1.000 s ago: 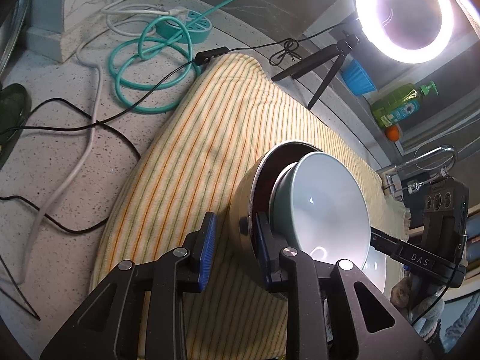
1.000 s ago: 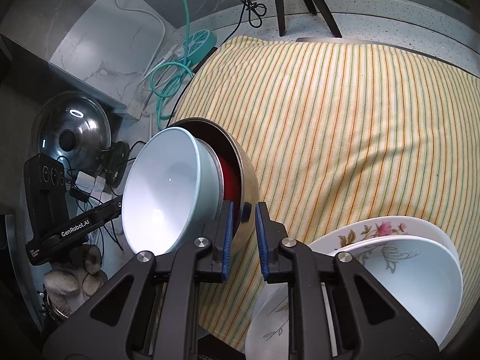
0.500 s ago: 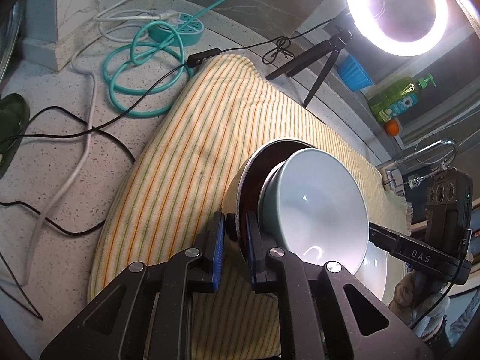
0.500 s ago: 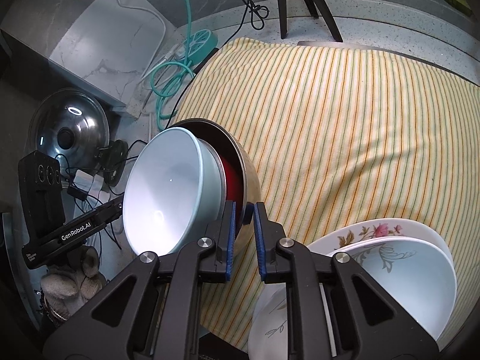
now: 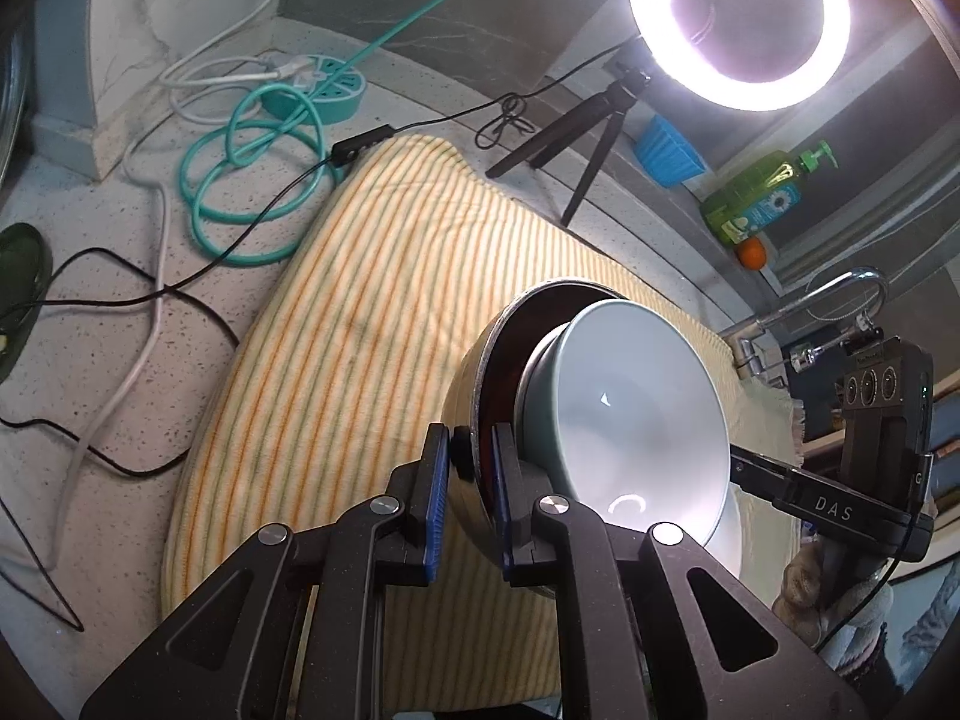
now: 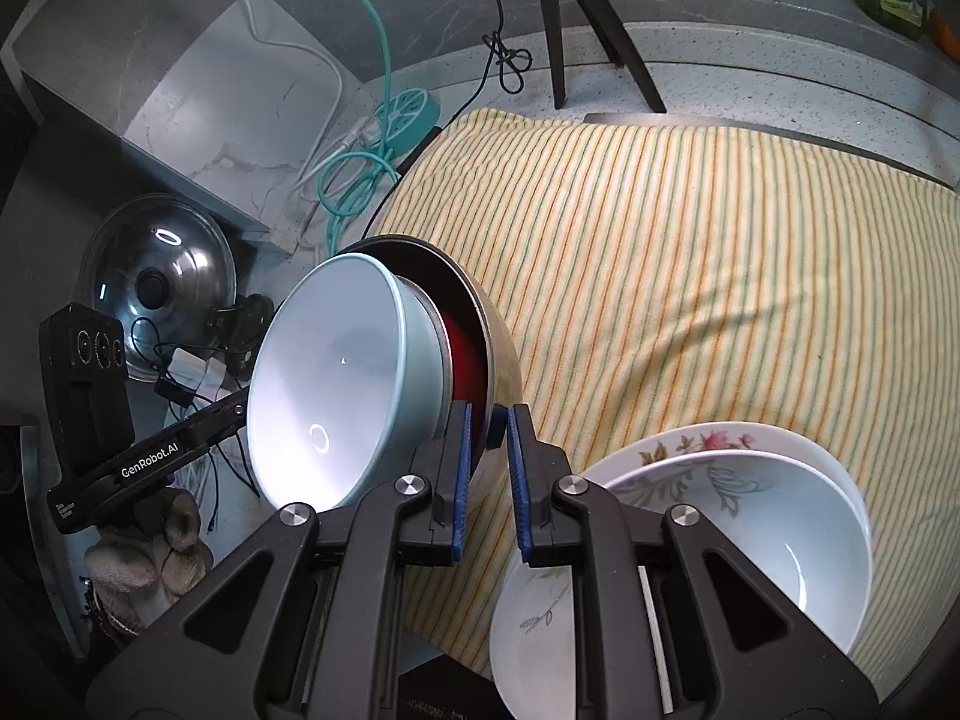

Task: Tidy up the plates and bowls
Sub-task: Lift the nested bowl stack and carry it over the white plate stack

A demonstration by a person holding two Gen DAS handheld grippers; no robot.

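I am holding a steel bowl [image 5: 474,414] between my two grippers, tilted on its side above the striped cloth [image 5: 336,360]. My left gripper [image 5: 468,468] is pinching the bowl's rim, one pad outside the wall and one inside, jaws narrow around the metal. My right gripper [image 6: 486,450] is clamping the opposite part of the same rim [image 6: 489,360], also narrow, one blue pad on either side of the wall. A pale blue bowl [image 6: 336,384] is nesting inside the steel one, its mouth turning toward my left gripper's body in the right wrist view; red is showing in the gap between the two bowls.

Just right of my right gripper's fingers, a floral plate [image 6: 714,444] with a white bowl [image 6: 768,534] on it is sitting at the near edge of the cloth, close beside the steel bowl but apart from it. Ahead of that gripper the cloth is lying bare, stretching to its far edge, where tripod legs [image 6: 576,42] are standing on the counter. Left of my left gripper the cloth's edge is giving way to speckled counter with a teal cable [image 5: 252,180] coiling and black leads trailing. A ring light [image 5: 738,18] is glaring ahead and above my left gripper. Both grippers are reaching in from opposite sides of the bowl.
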